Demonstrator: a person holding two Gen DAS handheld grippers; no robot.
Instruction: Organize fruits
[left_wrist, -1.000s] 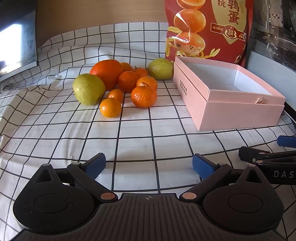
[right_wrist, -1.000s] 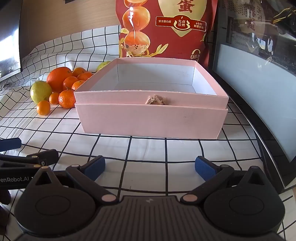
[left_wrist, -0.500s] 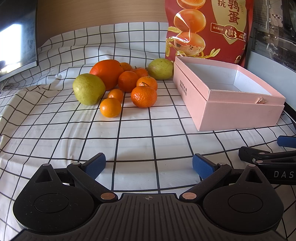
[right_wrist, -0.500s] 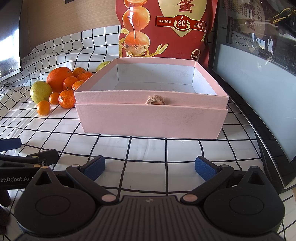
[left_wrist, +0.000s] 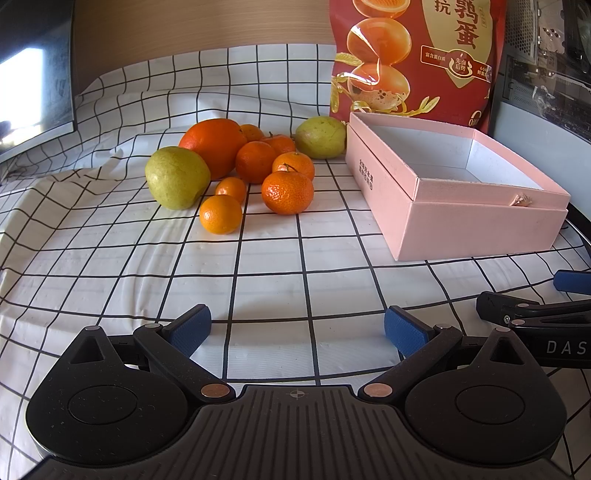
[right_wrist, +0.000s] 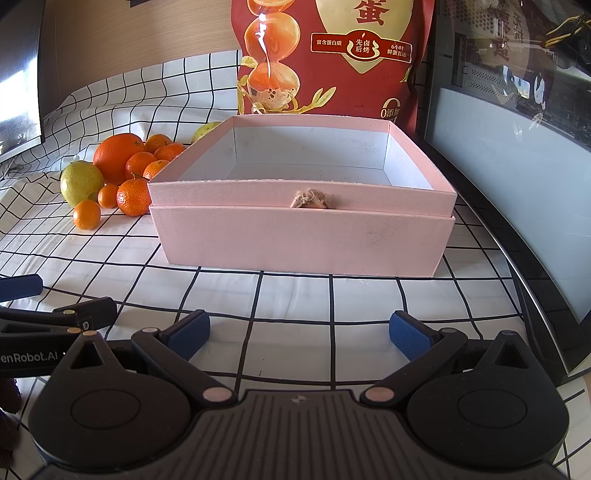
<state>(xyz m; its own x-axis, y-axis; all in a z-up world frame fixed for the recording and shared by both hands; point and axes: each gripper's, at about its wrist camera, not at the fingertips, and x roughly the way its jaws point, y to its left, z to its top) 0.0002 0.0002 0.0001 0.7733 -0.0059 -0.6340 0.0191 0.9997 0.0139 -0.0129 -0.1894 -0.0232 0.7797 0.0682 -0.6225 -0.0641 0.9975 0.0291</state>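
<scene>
- Blue-padded left claw (left_wrist: 297, 326) stood wide, holding nothing, low over the checked cloth (left_wrist: 110, 266) on the table.
- Right claw (right_wrist: 299, 330) was likewise spread wide and empty, facing the pink box (right_wrist: 301, 236) squarely.
- Each claw showed at the edge of the other's view, side by side, apart.
- Pink box sat open-topped on the cloth; its white interior showed no contents.
- Fruit lay clustered left of the box: a large orange (left_wrist: 213, 146), two green pears (left_wrist: 177, 177) (left_wrist: 320, 137), and several mandarins, the nearest (left_wrist: 221, 214) at the front.
- Far pear lay just beside the box's rear corner.
- Red snack bag (left_wrist: 413, 55) stood upright behind the box.
</scene>
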